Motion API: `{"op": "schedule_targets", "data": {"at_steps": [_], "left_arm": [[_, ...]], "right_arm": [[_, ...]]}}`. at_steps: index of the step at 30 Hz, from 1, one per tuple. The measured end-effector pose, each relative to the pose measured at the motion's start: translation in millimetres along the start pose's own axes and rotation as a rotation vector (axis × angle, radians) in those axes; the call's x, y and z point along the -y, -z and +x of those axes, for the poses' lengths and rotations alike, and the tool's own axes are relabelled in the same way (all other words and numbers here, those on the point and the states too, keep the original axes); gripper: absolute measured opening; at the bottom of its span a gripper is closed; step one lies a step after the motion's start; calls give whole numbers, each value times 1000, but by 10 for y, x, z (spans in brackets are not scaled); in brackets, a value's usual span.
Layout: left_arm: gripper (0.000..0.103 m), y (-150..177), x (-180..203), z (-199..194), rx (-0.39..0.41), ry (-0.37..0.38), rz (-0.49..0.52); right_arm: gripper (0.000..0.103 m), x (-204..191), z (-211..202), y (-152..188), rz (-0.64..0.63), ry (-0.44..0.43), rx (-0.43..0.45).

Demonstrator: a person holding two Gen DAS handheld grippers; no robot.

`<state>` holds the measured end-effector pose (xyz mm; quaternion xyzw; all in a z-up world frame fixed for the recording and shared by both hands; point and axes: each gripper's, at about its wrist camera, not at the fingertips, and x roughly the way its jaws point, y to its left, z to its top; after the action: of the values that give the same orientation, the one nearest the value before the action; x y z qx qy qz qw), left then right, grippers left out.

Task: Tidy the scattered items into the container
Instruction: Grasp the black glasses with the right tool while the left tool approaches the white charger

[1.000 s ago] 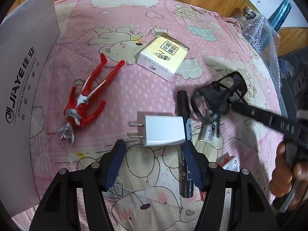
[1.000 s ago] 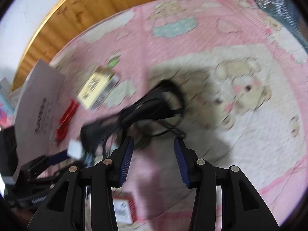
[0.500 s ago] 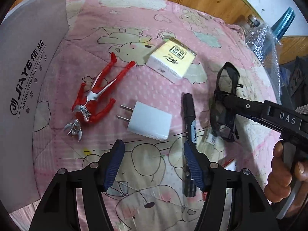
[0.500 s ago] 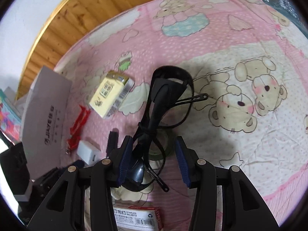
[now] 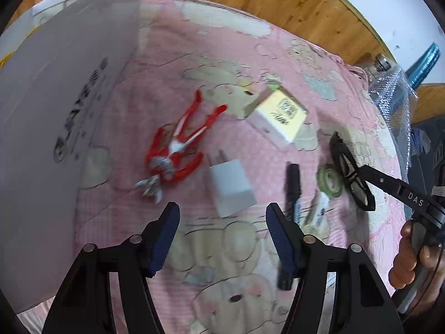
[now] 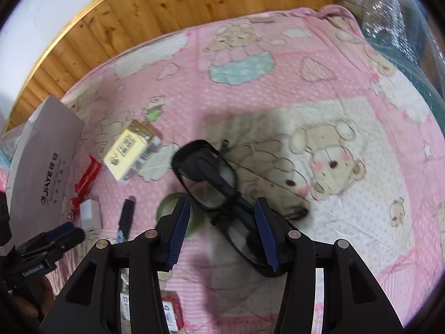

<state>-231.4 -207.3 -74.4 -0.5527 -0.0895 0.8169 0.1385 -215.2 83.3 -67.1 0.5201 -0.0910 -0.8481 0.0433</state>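
Note:
My left gripper [image 5: 222, 220] is open just short of a white plug charger [image 5: 230, 186] on the pink blanket. A red toy figure [image 5: 178, 150] lies to its left, with a yellow carton [image 5: 281, 114] behind. A black marker [image 5: 293, 183] and a green tape roll [image 5: 329, 179] lie to its right. The white printed box [image 5: 55, 111] stands at the far left. My right gripper [image 6: 222, 222] is open astride black glasses [image 6: 208, 172], which lie slanted between its fingers without being pinched.
A small white tube [image 5: 319, 211] lies beside the marker. A red-and-white staples box [image 6: 169, 311] sits under the right gripper. Bubble wrap [image 5: 389, 97] is piled at the blanket's right edge, with wooden boards [image 6: 167, 14] behind. A hand [image 5: 411, 256] holds the right gripper.
The glasses, hanging from the right gripper near the marker before, now lie on the blanket right of the tape roll. My left gripper drew back from the charger and swung toward the white box.

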Motion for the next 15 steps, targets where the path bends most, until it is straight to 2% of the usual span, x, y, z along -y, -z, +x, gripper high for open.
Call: {"op": "schedule_targets", "data": {"at_steps": [2,4,5,6,7,12,14,15], "left_arm": [[66,-41,86,78,1,-8,16],[66,-34,97,138,-8,-52,34],[66,-33,66,149,-11,-77,35],[67,-28,14,146,-13,-87,25],[67,-19,-59,128,-12,-81,6],[66,6,-342,5,2,-39,-91],[66,0,-334,14,1,-28,-89],[66,-5,-303,31,0,-24,-83]], "right_arm": [[52,-22,68,-18,-52,24,-6],[51,12,172,-48,-66,58,-40],[47,82,192,-40,-21,42,-63],[37,161,201,-32,34,20,-83],[37,240,210,-24,88,-2,-103],[38,300,75,36,167,-173,-116],[40,234,45,39,102,-128,-90],[45,210,52,38,74,-101,-84]]}}
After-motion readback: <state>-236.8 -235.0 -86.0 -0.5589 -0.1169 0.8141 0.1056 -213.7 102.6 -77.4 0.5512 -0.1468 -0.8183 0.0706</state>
